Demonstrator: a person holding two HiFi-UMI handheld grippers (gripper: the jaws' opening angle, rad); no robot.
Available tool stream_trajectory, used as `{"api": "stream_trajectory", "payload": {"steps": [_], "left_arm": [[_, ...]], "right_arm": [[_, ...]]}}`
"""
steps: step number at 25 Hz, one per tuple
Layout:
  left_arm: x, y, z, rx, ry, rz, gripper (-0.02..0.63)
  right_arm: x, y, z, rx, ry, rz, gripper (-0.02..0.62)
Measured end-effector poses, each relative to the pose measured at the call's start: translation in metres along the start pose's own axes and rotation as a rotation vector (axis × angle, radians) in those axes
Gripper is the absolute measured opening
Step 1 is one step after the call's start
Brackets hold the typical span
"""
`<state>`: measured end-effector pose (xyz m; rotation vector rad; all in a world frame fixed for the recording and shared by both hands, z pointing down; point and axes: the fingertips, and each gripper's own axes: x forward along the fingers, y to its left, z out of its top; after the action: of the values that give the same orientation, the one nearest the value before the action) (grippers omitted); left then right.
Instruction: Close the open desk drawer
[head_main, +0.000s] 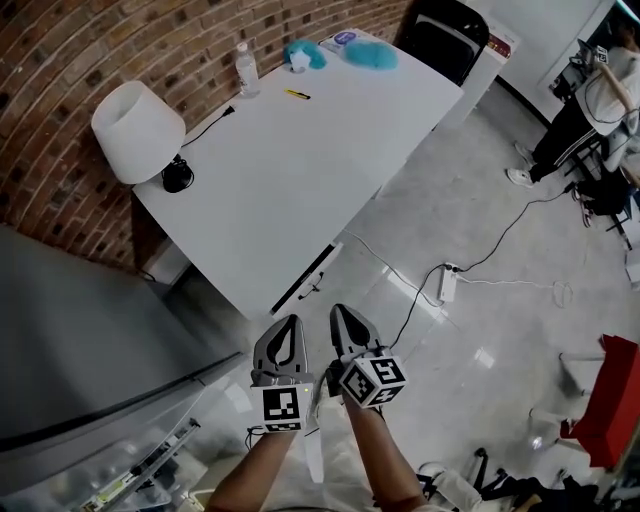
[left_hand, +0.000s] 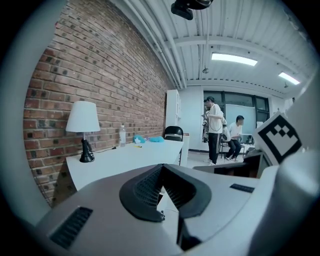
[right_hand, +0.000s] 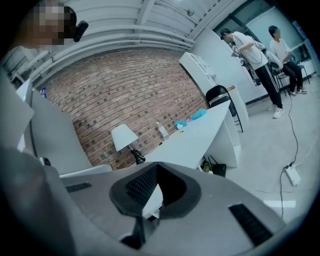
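Under the near edge of the white desk (head_main: 290, 170), toward its right corner, the drawer (head_main: 305, 280) stands a little way out. It shows as a slim white front strip with a dark slot between it and the desk top, and it runs slantwise in the head view. How deep it is and what lies inside cannot be made out from here. Both tools hang side by side just short of it, apart from it. The left gripper (head_main: 290, 325) has its jaws brought together at the tips with nothing between them, and the right gripper (head_main: 340, 312) is the same: tips meeting, empty, nearer the drawer's right end. The main risk, as I judge it, comes from that thin front. A narrow closed tip pressed against so slight a strip could slide off it into the dark slot, or ride up under the desk top. A push at one end only might skew the drawer on its runners and jam it partway. A hard shove could also jolt the desk, where the white lamp (head_main: 137, 130) at the left end and the water bottle (head_main: 246, 70) at the far edge stand upright. On the floor to the right, a power strip (head_main: 447, 283) and its cable lie close to where the person stands, and a step forward could snag them.
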<state>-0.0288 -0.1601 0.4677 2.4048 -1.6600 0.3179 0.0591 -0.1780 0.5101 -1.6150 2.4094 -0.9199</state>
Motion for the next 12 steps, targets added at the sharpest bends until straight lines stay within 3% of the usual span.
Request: {"api": "stream_trajectory", "payload": {"steps": [12], "left_arm": [[0.012,0.001,-0.040,0.003,0.013,0.005,0.008]], "right_arm": [[0.026,-0.029,-0.042,0.327,-0.038,0.049,0.002]]}}
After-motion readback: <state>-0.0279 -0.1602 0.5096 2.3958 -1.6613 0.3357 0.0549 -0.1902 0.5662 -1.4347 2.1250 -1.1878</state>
